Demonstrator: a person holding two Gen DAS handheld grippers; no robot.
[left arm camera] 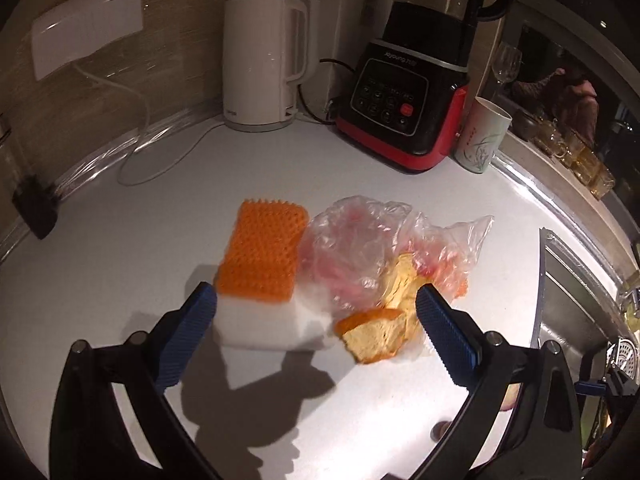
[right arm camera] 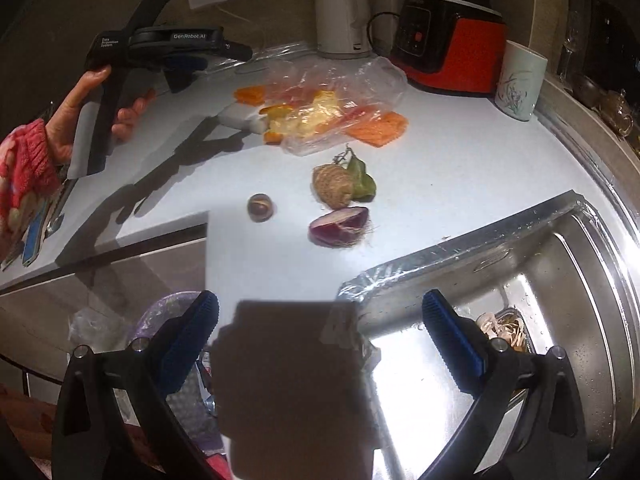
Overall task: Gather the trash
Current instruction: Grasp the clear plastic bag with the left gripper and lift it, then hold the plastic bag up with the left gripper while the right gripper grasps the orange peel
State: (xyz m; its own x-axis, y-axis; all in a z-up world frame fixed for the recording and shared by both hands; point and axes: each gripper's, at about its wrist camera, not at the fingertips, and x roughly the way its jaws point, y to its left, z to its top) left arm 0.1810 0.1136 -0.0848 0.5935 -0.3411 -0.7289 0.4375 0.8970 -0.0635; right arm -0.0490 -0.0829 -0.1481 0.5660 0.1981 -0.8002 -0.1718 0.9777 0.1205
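In the left wrist view my left gripper (left arm camera: 320, 332) is open above the white counter. Between and just beyond its fingers lie a white sponge with an orange scrub face (left arm camera: 260, 256) and a piece of orange peel (left arm camera: 372, 336). A crumpled clear plastic bag (left arm camera: 372, 248) with more peel inside lies behind them. My right gripper (right arm camera: 320, 312) is open and holds nothing, hovering over the counter's front edge. Farther out in its view lie a red onion half (right arm camera: 340, 226), a small brown round scrap (right arm camera: 260, 207) and a fibrous root with a green leaf (right arm camera: 334, 186).
A white kettle (left arm camera: 264, 64), a red-and-black blender (left arm camera: 408, 96) and a patterned cup (left arm camera: 480, 136) stand along the back wall. A steel sink (right arm camera: 560, 280) lies to the right. A purple-lined bin (right arm camera: 172, 312) sits below the counter edge. A hand (right arm camera: 80, 120) with a pink sleeve holds the left gripper.
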